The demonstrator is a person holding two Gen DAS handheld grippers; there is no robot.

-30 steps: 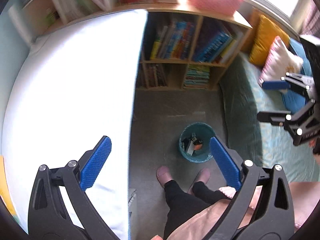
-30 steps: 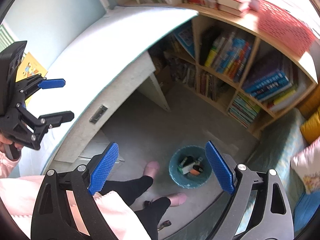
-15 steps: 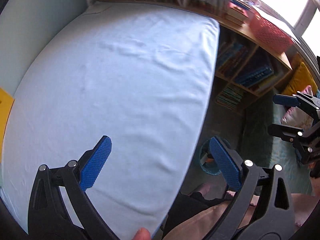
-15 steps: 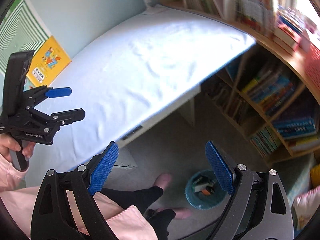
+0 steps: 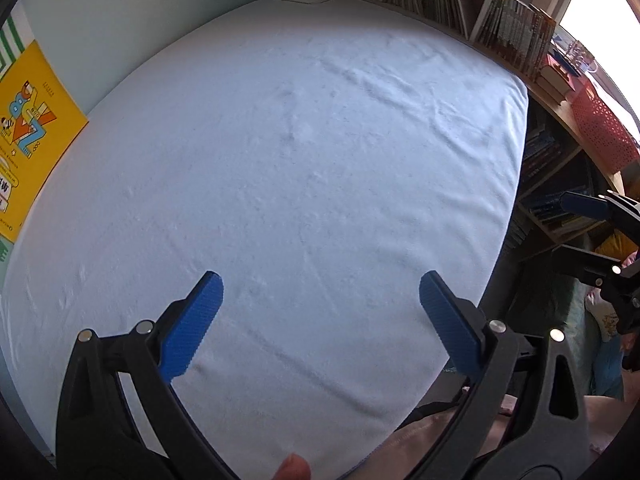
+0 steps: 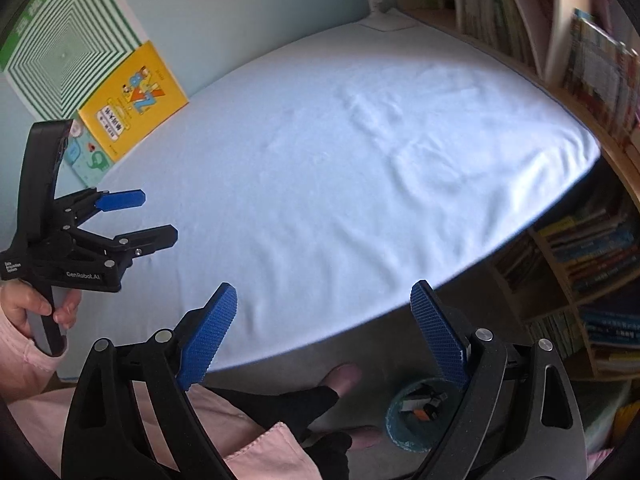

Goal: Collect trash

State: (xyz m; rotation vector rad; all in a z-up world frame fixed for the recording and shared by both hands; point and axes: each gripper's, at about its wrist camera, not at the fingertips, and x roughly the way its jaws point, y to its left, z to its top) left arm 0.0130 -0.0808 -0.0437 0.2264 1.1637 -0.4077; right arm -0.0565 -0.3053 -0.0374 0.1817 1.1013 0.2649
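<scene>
A table under a pale blue-white cloth (image 5: 304, 168) fills the left wrist view, and I see no trash on it. My left gripper (image 5: 320, 292) hangs over its near part, open, nothing between its blue pads. My right gripper (image 6: 322, 292) is open too, above the table's near edge (image 6: 320, 344). On the floor at lower right stands a teal bin (image 6: 394, 424) holding several bits of trash (image 6: 424, 404). Each gripper shows in the other's view: the left gripper (image 6: 160, 218) at the left, the right gripper (image 5: 560, 226) at the right.
A yellow book (image 6: 134, 100), a green striped book (image 6: 68, 48) and a teal one (image 6: 90, 160) lean on the wall behind the table. Bookshelves (image 6: 592, 240) run along the right, with a red basket (image 5: 600, 128) on top. The person's legs and feet (image 6: 344, 376) are beside the bin.
Both views have swung from the floor and bin up onto the cloth-covered table. The bin has left the left wrist view and slid to the right wrist view's lower right. Both grippers stayed open.
</scene>
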